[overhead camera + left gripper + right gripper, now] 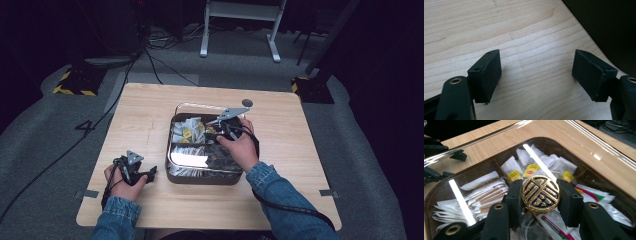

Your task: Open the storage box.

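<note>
While my right gripper is clamped on the round gold knob at the middle of the box's clear lid, the knob sits squarely between its pads, so I judge the next move is straight up. My left gripper, jaws wide and empty, rests on the table just left of the box, farther from the knob.

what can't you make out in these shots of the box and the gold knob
- Right gripper, shut on the gold knob: in the high view the hand covers both.
- Clear lid: glare in the right gripper view hides whether it is off the box.
- Print on the yellow-tagged sachets: too small.
- Left gripper, jaws open: the box's dark side is cut off by the picture's edge.
</note>
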Demonstrator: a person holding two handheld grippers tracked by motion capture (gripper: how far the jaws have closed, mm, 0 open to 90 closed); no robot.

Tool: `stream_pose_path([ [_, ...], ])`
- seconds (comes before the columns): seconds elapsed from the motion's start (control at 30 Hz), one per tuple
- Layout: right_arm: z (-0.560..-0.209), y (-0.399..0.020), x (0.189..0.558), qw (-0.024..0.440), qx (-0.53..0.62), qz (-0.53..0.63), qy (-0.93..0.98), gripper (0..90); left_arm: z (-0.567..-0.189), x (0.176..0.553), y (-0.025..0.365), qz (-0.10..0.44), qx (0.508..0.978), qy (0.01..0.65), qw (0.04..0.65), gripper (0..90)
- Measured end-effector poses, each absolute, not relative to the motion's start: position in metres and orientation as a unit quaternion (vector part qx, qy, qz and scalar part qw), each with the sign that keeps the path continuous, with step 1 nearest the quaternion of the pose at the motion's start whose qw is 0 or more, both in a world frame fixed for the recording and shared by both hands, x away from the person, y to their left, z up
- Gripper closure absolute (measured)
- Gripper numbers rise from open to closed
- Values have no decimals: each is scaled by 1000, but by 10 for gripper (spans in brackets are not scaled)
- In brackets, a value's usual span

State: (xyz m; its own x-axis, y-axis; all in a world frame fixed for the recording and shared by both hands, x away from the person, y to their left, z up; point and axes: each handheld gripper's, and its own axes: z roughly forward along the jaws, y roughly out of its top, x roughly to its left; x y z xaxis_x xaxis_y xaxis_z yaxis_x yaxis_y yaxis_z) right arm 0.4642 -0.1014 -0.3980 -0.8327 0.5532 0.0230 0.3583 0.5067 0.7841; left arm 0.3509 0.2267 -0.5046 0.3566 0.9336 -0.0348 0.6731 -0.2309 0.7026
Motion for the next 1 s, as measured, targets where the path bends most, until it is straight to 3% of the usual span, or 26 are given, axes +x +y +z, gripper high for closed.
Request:
stream_pose_path([
  [1.0, -367, -245, 456, 162, 318, 409, 840, 590, -504, 360, 226, 200, 763, 525, 320, 213],
])
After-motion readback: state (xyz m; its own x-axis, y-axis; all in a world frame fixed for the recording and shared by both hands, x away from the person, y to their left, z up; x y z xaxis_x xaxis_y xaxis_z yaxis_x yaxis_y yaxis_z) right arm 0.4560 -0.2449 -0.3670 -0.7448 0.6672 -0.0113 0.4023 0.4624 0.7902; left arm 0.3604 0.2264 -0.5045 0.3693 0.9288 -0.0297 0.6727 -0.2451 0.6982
